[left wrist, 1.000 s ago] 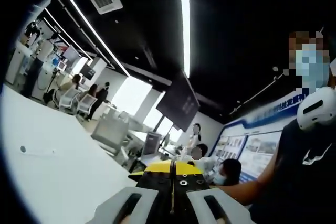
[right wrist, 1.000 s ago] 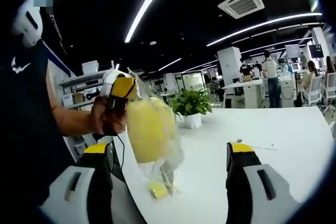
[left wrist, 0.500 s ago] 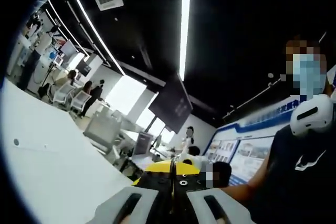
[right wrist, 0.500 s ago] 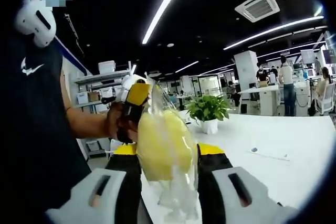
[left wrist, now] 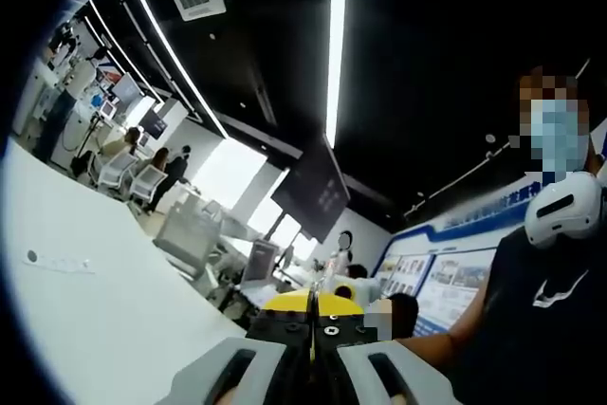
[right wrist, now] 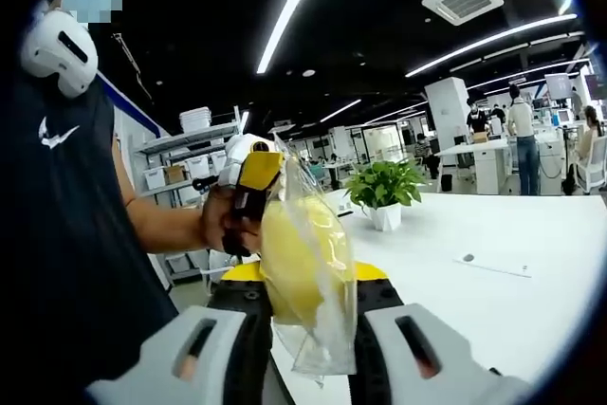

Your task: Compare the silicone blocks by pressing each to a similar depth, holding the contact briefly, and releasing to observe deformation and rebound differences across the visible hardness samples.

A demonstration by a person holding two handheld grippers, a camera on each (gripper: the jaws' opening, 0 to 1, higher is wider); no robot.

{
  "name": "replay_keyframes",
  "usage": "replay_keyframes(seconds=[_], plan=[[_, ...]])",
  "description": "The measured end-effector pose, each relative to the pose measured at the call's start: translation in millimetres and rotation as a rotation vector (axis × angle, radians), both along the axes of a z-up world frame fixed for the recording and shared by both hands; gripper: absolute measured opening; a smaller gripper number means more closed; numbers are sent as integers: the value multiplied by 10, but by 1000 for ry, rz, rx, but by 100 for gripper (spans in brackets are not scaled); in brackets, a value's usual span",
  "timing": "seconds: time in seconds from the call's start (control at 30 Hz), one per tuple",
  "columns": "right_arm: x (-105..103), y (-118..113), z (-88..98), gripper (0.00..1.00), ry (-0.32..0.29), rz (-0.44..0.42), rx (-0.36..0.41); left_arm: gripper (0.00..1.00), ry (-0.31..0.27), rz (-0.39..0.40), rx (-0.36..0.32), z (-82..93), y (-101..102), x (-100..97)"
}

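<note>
Silicone block, yellow and inside a clear plastic bag, hangs above the white bench, off its near edge. The left hand-held gripper pinches the bag's top, jaws closed. The right hand-held gripper squeezes the block through the bag. This looks like the pressing hold; next, release gently and watch rebound.

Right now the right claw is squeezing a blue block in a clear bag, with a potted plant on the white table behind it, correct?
Not quite: the block is yellow, not blue, as the right gripper view shows. The rest holds: the right claw squeezes it inside a clear bag, with a potted plant on the white table behind.
</note>
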State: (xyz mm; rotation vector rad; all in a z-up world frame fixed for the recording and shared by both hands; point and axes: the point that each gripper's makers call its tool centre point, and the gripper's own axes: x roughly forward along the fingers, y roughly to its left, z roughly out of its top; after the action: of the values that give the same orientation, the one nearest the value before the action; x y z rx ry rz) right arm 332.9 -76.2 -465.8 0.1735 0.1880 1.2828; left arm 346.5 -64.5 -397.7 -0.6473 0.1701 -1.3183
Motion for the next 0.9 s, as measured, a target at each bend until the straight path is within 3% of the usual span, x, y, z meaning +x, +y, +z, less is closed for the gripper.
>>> replay_keyframes(seconds=[0.27,0.33,0.5,0.57,0.63,0.7,0.77,0.83,0.9], plan=[[-19,31,-3,14,25,15,-34,0,-31,12,22,-7,46,11],[-23,31,-16,12,56,14,-44,0,-36,17,31,-21,57,12],[-7,31,-29,8,56,1,-65,0,-55,20,49,-40,62,-7],[-45,39,-31,6,118,11,-77,0,-67,26,59,-48,71,-3],[-17,46,-14,4,54,-7,-102,0,-75,29,63,-47,84,-1],[-51,55,-18,4,105,5,-97,0,-81,30,69,-46,93,-4],[-28,56,-23,3,83,-1,-103,0,-86,32,75,-48,99,0],[-48,61,-35,3,113,9,-104,0,-94,42,90,-57,95,7],[-32,60,-35,3,103,4,-106,0,-93,50,95,-57,95,18]])
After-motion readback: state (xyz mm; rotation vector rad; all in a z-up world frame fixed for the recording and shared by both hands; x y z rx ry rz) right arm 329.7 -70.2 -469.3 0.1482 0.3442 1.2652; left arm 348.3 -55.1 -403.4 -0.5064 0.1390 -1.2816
